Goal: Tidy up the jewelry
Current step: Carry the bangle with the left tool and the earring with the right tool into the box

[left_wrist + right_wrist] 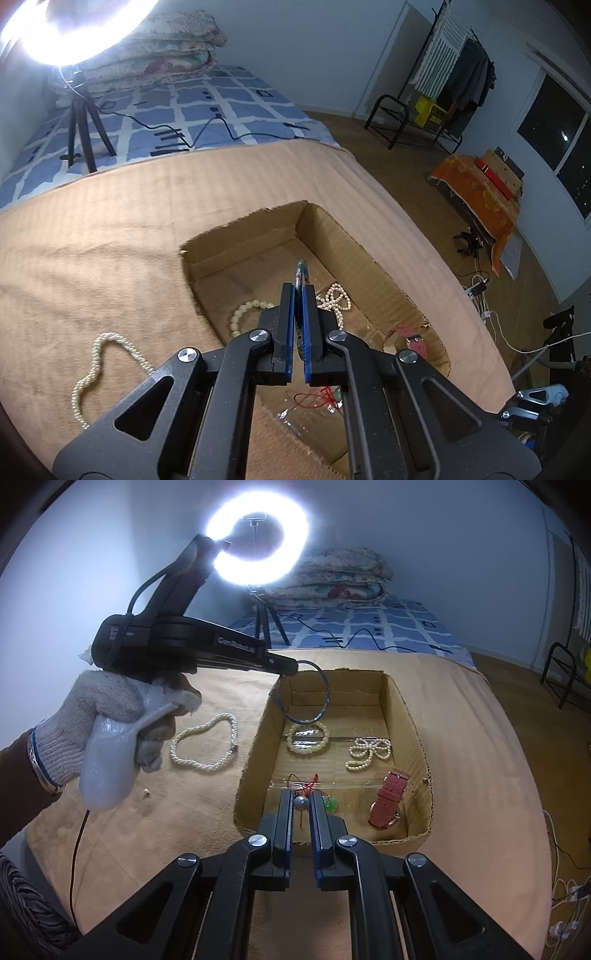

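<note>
A cardboard box (413, 716) sits on a tan blanket; it also shows in the left wrist view (384, 273). My left gripper (298, 291) is shut on a thin dark bangle (304, 692), held above the box's far left corner (291, 668). In the box lie a cream bead bracelet (307, 738), a small pearl strand (369, 753), a red watch (389, 799) and a red cord piece (310, 781). My right gripper (301, 801) hangs over the box's near edge, jaws narrowly apart around a grey bead (301, 803). A pearl necklace (207, 744) lies on the blanket left of the box.
A bright ring light on a tripod (258, 542) stands behind the box. Folded quilts (343, 576) lie on a blue checked bed cover (388, 627). A tiny loose bead (147, 793) sits on the blanket. A clothes rack (454, 74) and an orange-covered box (476, 188) stand on the floor.
</note>
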The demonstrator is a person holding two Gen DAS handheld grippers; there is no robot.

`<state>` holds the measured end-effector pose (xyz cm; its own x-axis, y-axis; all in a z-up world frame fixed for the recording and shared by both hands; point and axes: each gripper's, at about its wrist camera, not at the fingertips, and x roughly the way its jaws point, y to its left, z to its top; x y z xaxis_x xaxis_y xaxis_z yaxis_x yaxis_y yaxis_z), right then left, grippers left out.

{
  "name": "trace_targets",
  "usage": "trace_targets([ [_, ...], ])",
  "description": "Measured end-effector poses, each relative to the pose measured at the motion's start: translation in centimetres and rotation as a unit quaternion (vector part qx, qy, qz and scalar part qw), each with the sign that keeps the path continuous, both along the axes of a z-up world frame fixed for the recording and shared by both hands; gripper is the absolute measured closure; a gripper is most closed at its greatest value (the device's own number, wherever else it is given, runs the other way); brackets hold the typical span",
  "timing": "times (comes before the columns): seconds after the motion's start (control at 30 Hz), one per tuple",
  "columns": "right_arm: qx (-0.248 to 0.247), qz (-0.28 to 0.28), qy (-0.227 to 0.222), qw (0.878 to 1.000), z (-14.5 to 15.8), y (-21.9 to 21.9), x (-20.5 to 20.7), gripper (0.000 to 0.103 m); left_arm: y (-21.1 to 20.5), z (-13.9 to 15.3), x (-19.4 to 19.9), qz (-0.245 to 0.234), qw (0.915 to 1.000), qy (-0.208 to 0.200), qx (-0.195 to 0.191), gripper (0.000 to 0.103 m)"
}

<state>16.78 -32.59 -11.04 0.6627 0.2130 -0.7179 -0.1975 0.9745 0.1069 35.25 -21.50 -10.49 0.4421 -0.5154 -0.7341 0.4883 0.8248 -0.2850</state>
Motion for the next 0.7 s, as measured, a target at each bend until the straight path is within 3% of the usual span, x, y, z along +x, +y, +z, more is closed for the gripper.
trace_targets([
  [0.3, 0.001, -0.014, 0.012, 1.0, -0.7, -0.6, 0.5, 0.097, -3.1, -2.1, -0.1, -0.011, 0.9998, 0.013, 0.012, 0.102],
  [0.7, -0.002, -0.014, 0.017, 1.0, -1.1, -0.6, 0.5, 0.097, -4.9, -2.7, -0.4, -0.024, 0.9993, 0.011, 0.029, 0.102],
])
